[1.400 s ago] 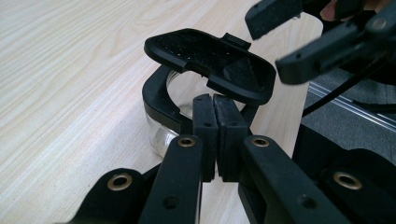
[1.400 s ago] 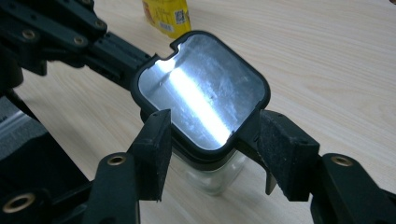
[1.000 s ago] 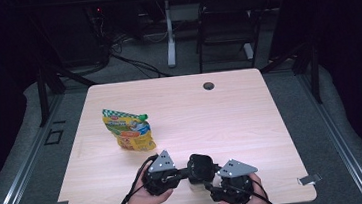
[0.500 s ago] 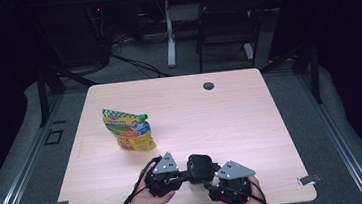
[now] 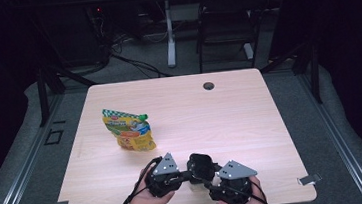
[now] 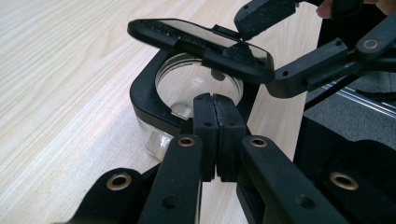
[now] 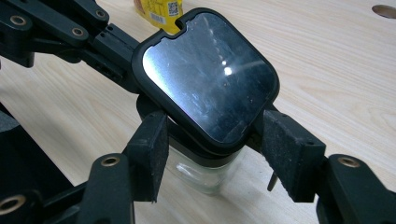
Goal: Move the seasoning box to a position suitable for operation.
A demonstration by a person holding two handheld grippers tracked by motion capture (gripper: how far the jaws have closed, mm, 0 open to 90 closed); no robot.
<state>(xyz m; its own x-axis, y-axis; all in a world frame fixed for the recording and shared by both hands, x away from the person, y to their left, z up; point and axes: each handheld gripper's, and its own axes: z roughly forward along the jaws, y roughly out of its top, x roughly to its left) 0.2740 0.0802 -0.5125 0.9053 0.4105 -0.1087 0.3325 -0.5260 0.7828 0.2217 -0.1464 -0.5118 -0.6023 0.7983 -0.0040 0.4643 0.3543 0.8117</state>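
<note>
Glass jar (image 7: 205, 172): near table (image 5: 251, 120) edge. Left gripper (image 6: 215, 135), jaws pressed together on the collar, steadies it; right gripper (image 7: 210, 140) clamps the hinged lid (image 7: 208, 74), likely to swing it.

Glass jar (image 7: 205, 175) (black lid (image 7: 208, 74) raised)

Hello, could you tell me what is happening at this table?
A person works on a glass jar with a black collar and a hinged black lid, at the table's near edge. The left gripper is shut on the collar's rim. The right gripper grips the jar's sides beneath the raised lid. A yellow snack bag lies apart.
</note>
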